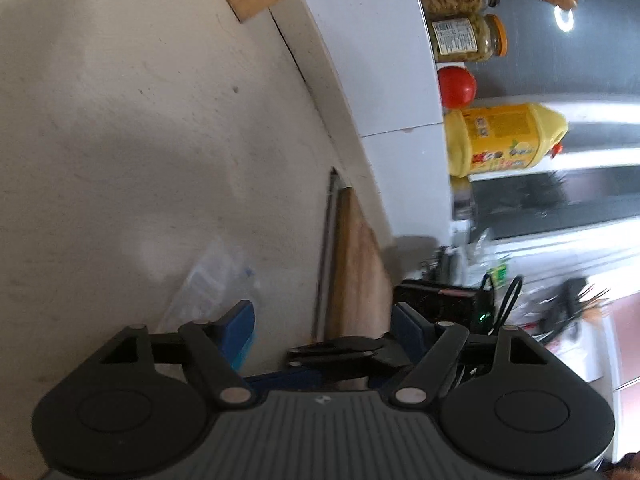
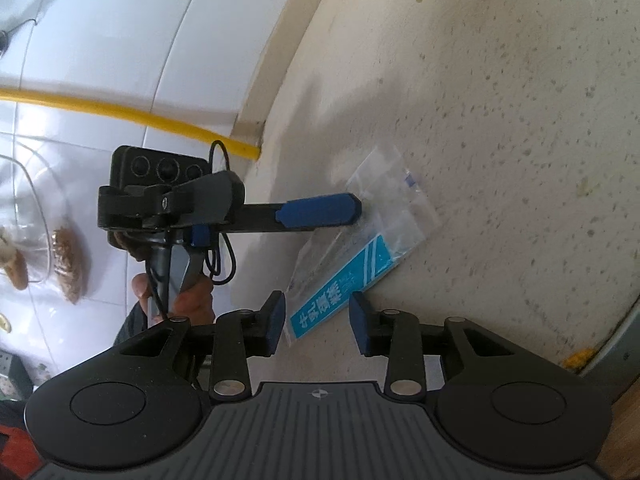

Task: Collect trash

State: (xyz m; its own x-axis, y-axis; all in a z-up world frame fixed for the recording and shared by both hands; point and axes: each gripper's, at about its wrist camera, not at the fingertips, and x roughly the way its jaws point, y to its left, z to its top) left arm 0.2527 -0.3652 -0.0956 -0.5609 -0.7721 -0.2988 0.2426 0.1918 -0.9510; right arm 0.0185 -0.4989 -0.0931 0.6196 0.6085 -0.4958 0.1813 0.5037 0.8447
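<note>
Right wrist alone shows left claw [image 2: 354, 208] over wrapper [image 2: 360, 256].

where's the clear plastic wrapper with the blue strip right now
In the right wrist view the wrapper lies flat on the speckled countertop, just ahead of the right gripper, with the left gripper reaching over its far end.

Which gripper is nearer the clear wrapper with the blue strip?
Left. The left gripper reaches over the wrapper, fingertips at its far end. The right gripper sits open just short of its near end.
</note>
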